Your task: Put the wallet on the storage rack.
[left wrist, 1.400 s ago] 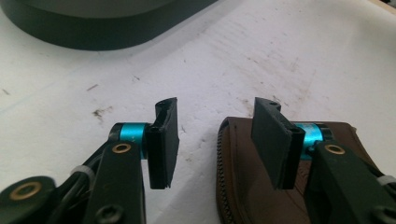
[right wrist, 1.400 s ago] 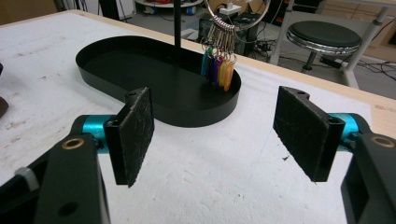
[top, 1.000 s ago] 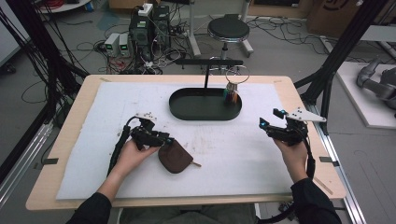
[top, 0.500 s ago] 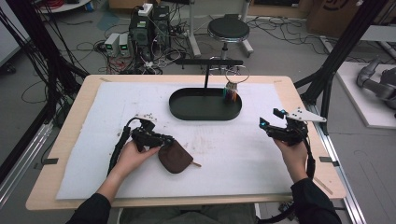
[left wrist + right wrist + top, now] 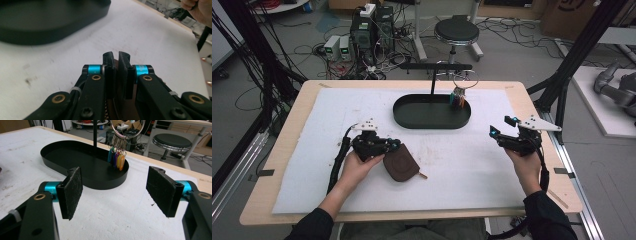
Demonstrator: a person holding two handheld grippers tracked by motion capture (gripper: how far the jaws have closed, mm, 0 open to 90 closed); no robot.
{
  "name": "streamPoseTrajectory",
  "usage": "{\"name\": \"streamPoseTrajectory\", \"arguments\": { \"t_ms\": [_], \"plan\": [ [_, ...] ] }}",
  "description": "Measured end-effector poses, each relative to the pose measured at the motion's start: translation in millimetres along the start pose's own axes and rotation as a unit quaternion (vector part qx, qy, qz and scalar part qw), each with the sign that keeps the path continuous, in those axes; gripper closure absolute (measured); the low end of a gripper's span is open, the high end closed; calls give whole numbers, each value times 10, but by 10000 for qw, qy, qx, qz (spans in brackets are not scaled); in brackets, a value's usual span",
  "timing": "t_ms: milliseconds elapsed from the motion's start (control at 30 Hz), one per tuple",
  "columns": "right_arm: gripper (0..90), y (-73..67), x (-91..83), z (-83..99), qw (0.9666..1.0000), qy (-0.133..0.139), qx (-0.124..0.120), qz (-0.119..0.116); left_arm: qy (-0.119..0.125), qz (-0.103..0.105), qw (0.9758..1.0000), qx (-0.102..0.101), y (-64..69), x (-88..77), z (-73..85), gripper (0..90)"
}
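At lower left of centre on the desk (image 5: pixel 287 150), the left gripper (image 5: pixel 388 145) has its fingers (image 5: pixel 109 75) nearly closed on the edge of one brown pouch (image 5: pixel 401 162). At upper centre sits one black tray (image 5: pixel 432 111) with one key ring (image 5: pixel 460 90) of coloured tags. At right, the right gripper (image 5: pixel 500 126) hovers, fingers (image 5: pixel 72 192) wide and empty.

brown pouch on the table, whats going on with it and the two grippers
A person at the table holds a gripper in each hand. The left gripper has its jaws closed on the edge of the brown pouch, which lies flat on the white mat. The right gripper is open, holds nothing, and points toward the black oval tray. A ring of coloured key tags hangs from the stand rising from that tray, dangling at its right end.
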State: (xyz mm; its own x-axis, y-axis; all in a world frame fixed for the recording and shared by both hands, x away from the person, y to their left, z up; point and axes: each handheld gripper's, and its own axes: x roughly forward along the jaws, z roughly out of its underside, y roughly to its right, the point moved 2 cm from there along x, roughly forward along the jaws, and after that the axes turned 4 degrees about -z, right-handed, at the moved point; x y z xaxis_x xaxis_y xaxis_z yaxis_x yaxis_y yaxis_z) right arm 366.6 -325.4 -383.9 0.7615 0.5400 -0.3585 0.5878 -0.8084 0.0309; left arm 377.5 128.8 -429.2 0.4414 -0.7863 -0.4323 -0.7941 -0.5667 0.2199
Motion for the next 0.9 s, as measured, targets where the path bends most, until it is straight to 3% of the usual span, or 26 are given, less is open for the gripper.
{"name": "streamPoseTrajectory", "arguments": {
  "t_ms": [200,433,567,700,833,900],
  "plan": [
    [300,-42,9,-17,10000,41,-48,6,679,-77,9974,242,89,-105,-112,856],
    [300,-209,87,-92,9995,67,-189,-262,1033,-160,9931,532,184,-127,-207,862],
    [300,-315,148,-122,9982,64,-215,-552,1185,-124,9910,610,230,-154,-265,862],
    [299,-413,213,-143,9960,37,-191,-868,1425,-78,9874,686,291,-193,-350,862],
    [299,-514,276,-164,9923,23,-265,-1207,1644,3,9838,721,358,-217,-435,862],
    [299,-585,328,-179,9886,-13,-308,-1474,1723,96,9822,745,387,-217,-471,862]
  ]
}}
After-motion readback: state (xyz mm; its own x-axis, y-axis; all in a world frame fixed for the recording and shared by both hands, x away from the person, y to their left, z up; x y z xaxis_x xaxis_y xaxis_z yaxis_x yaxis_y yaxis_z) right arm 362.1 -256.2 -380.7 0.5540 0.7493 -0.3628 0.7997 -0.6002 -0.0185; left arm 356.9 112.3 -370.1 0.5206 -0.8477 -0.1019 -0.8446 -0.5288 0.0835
